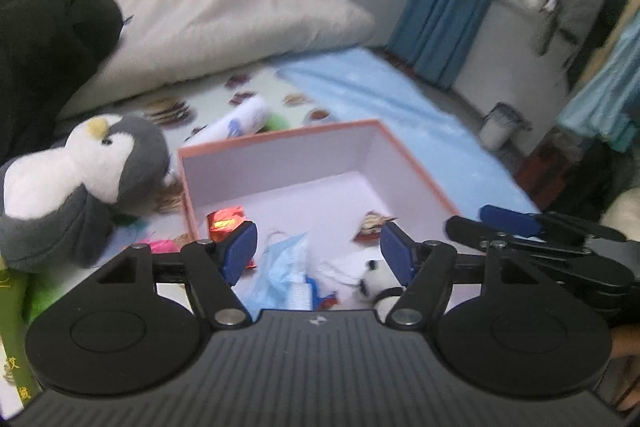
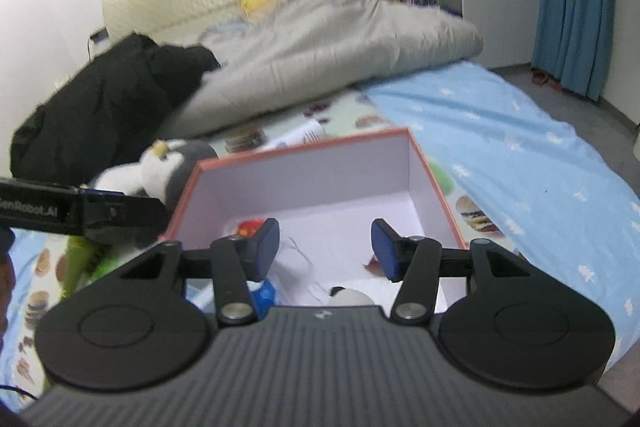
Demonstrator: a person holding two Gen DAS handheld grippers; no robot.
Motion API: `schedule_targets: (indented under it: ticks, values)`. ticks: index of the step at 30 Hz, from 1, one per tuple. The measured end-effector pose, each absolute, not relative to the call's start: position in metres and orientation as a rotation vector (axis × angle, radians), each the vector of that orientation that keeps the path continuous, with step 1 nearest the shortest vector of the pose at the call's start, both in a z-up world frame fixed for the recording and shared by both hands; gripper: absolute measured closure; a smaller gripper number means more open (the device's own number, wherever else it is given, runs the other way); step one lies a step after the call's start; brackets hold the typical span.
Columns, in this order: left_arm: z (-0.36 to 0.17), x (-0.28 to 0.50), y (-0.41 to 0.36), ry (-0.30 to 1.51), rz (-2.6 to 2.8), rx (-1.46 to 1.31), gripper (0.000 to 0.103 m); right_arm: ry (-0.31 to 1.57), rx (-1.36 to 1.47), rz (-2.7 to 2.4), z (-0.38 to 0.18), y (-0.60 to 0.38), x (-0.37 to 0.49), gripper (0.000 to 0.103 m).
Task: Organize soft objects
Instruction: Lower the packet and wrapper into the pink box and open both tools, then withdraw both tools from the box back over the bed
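Both the left gripper [image 1: 319, 251] and right gripper [image 2: 325, 249] hang wide apart, holding nothing, over the orange-rimmed white cardboard box [image 1: 280, 163]; a grey-and-white plush penguin [image 1: 80, 183] lies beside it, possibly touching.

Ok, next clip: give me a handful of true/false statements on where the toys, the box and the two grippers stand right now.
1. The penguin plush lies inside the box. False: it sits on the bed outside the box's left wall.
2. Both grippers are open and hold nothing. True: the left gripper and right gripper both show a bare gap between the pads.
3. A blue face mask lies in the box. True.
4. The box is shut with a lid. False: it is open at the top, with its white inside in view.
5. A small panda plush lies in the box's near part. True.
6. The black garment lies in the box. False: it lies on the bed beside the grey duvet.
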State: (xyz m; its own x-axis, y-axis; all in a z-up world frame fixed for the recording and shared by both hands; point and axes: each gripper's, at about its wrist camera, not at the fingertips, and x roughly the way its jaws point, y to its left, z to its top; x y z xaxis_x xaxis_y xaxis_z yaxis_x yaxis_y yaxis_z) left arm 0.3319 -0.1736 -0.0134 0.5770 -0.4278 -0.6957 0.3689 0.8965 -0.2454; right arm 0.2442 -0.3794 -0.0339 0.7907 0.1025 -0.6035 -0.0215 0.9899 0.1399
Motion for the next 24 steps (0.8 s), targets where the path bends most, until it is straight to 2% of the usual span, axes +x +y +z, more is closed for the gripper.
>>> schedule_targets:
  ticks: [12,24]
  values:
    - [0.021,0.245,-0.142,0.658,-0.472,-0.018,0.030,0.540,0.090,0.084,-0.011,-0.340,0.175,0.049]
    - [0.009,0.185,-0.097,0.601,-0.421,-0.055,0.029,0.528,0.097,0.128,-0.024,-0.302,0.135,0.049]
